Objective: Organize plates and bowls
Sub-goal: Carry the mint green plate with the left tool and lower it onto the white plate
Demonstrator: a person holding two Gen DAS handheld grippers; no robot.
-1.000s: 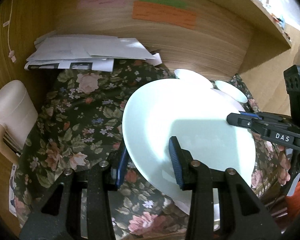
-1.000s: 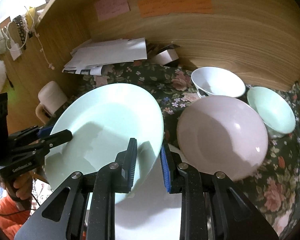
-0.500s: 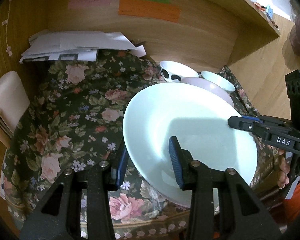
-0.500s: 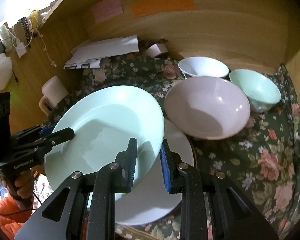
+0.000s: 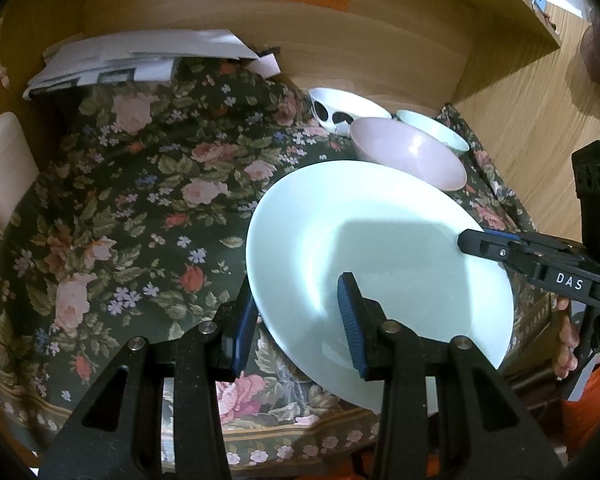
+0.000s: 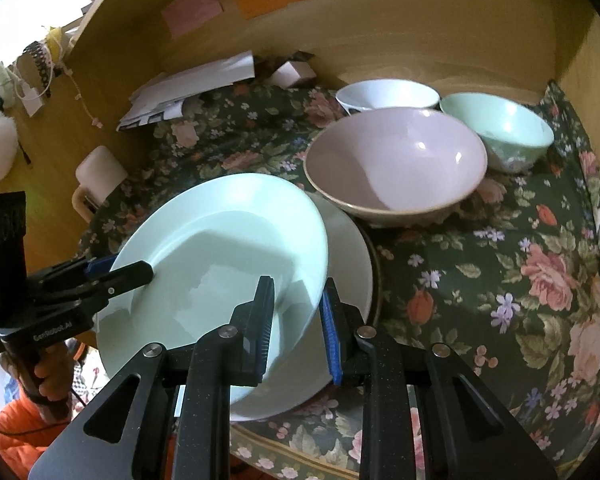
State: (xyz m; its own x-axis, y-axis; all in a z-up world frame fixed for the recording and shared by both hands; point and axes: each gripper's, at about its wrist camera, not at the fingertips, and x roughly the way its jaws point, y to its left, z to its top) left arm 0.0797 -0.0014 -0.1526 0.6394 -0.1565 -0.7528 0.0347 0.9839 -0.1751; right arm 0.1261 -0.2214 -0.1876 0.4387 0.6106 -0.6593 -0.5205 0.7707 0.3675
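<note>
**Pale green plate held at both rims above the tabletop's near edge**

The left claw (image 5: 296, 320) and right claw (image 6: 296, 328) each pinch an opposite rim of the pale green plate (image 6: 220, 264), tilted over a white plate (image 6: 348, 248) lying on the floral cloth (image 6: 500, 260). Toward the far right corner stand a pink bowl (image 6: 396, 160), a white bowl (image 6: 388, 94) and a green bowl (image 6: 500, 128).

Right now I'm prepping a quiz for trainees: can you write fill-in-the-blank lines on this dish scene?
1. Both claws grip the rim of the pale green round ____.
2. Under it lies a white plate on the ____-patterned cloth.
3. The large bowl beside it is ____.
4. Bowls on the cloth number ____.

Missing: plate; floral; pink; three.
</note>
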